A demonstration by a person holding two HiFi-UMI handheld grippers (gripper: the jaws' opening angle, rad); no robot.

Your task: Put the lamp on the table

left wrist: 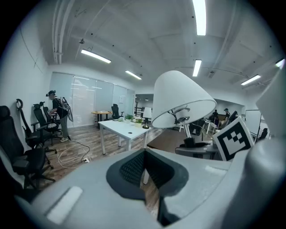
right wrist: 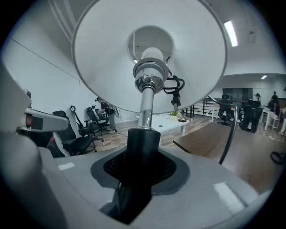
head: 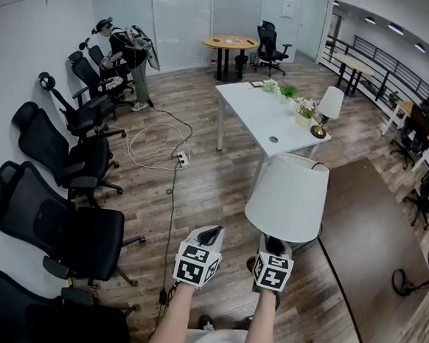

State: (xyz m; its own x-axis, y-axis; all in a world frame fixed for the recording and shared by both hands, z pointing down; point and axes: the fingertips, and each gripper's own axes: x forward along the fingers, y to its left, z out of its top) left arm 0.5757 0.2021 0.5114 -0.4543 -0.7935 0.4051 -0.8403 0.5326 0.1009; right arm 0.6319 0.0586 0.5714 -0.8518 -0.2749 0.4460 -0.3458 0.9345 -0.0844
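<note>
1. The right gripper's fingers (right wrist: 169,166) pinch the black lower stem of the lamp (head: 288,197); the chrome neck and bulb rise from the grip into the white shade
2. The lamp is off every surface, carried by the right gripper (head: 271,244) with its shade leaning forward; in the head view it hangs at the near left edge of the dark table (head: 375,239), over the wooden floor (head: 198,195)
3. The left gripper (head: 208,237) is level beside the right one, apart from the lamp; its fingers (left wrist: 129,167) are pressed together at the tips with nothing between them
4. Beyond stands a white table (head: 259,115); on it are a second small lamp (head: 328,108) and potted plants (head: 305,108)
5. A white cable (head: 154,144) loops on the floor; black office chairs (head: 55,221) line the left wall; a person (head: 131,60) stands at the far end of that row; a round wooden table (head: 230,42) sits farther back
</note>
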